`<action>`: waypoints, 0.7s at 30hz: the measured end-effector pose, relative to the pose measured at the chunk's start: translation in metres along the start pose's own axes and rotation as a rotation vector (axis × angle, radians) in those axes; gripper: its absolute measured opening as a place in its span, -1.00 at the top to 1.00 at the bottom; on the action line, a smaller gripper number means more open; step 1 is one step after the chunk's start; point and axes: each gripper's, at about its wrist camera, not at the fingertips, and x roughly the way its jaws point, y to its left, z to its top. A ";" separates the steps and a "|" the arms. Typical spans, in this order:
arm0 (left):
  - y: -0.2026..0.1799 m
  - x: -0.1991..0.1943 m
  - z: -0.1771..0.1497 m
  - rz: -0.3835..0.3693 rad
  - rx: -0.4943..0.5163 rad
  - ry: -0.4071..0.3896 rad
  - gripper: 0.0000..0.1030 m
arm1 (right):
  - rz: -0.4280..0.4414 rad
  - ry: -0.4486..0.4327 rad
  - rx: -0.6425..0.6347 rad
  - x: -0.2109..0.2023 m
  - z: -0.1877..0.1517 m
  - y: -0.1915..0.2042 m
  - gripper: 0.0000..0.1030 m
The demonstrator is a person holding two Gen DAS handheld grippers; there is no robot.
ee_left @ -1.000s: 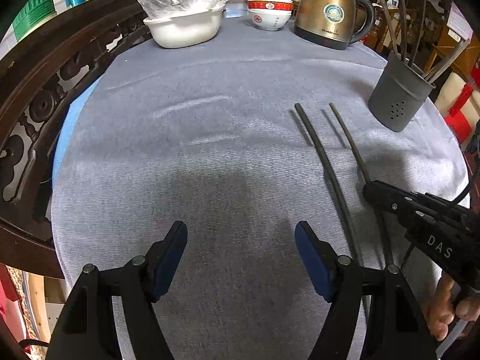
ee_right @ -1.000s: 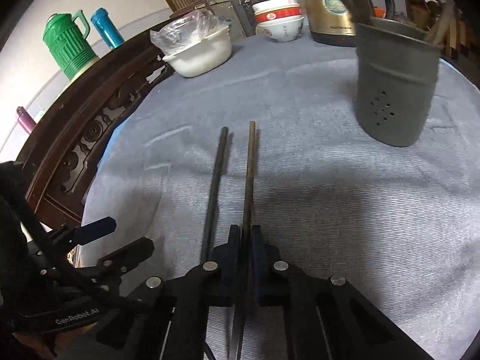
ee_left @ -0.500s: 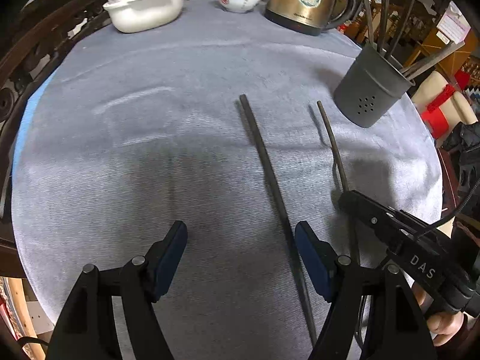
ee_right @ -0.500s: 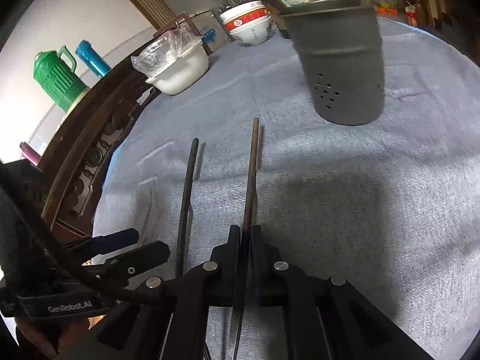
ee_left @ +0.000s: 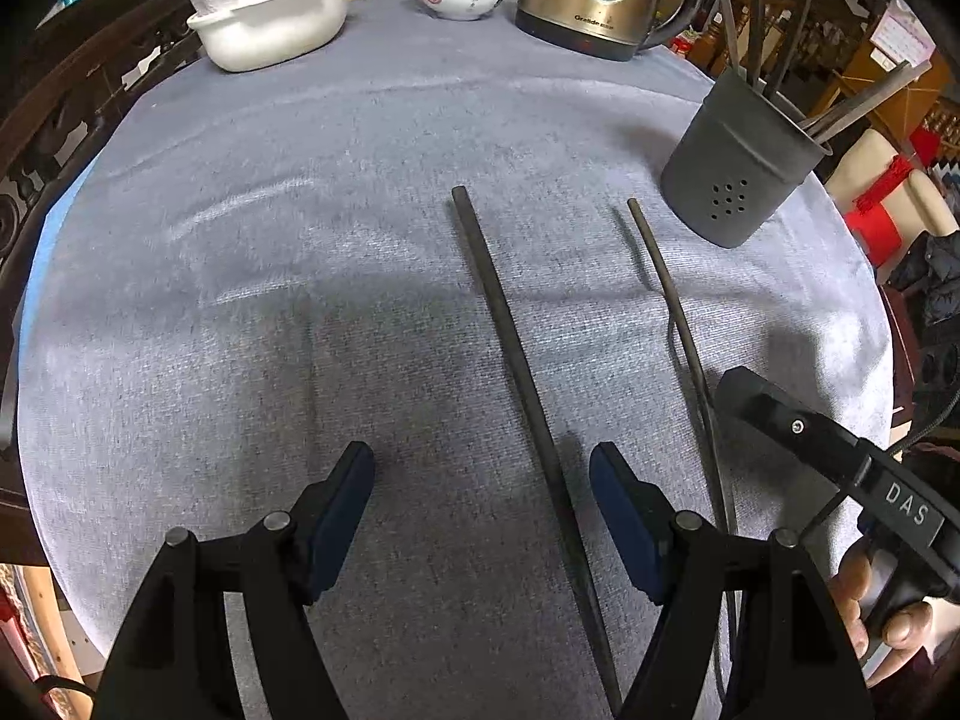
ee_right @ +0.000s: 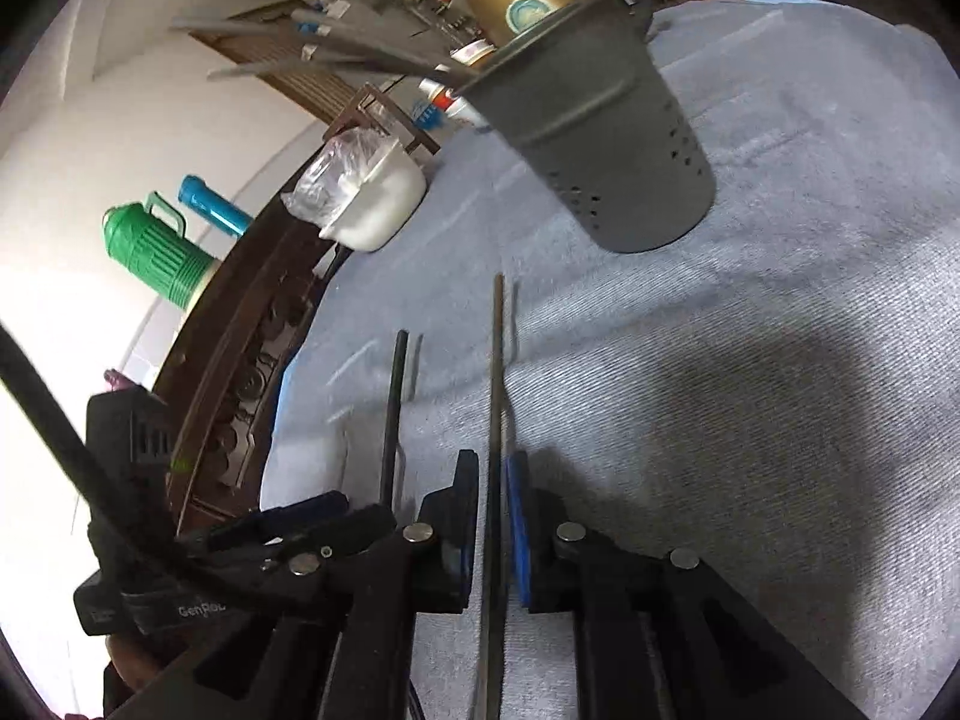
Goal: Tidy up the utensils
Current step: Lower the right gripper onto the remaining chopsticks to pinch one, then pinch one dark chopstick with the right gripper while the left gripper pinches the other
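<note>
My right tool [ee_right: 492, 516] grips one chopstick [ee_right: 497, 372], now lifted and tilted toward the holder [ee_right: 606, 138]; my left tool [ee_left: 480, 516], released, now straddles the other chopstick [ee_left: 510, 330].

left wrist: low, facing forward | right wrist: tilted | shared: utensil holder [ee_left: 739, 171]

At 1 o'clock the grey utensil holder [ee_left: 737, 174] blocks the way; the cloth [ee_left: 300, 300] from 9 to 12 o'clock is free, until white basin [ee_left: 273, 30] and kettle [ee_left: 594, 0].
</note>
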 end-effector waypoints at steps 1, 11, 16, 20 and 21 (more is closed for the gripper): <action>-0.001 0.001 0.001 0.004 0.005 -0.002 -0.45 | 0.008 0.002 0.014 0.000 0.000 -0.003 0.73; -0.007 0.007 0.005 0.045 0.058 -0.055 0.05 | 0.010 -0.027 -0.020 -0.004 -0.003 -0.001 0.73; -0.005 0.006 0.004 0.036 0.084 -0.065 0.51 | 0.007 -0.037 -0.022 -0.004 -0.003 -0.001 0.73; 0.007 0.000 0.000 0.008 0.089 -0.058 0.71 | 0.008 -0.048 -0.002 -0.005 -0.002 -0.006 0.73; 0.008 -0.001 -0.001 0.002 0.090 -0.056 0.72 | 0.009 -0.051 0.002 -0.006 -0.001 -0.007 0.73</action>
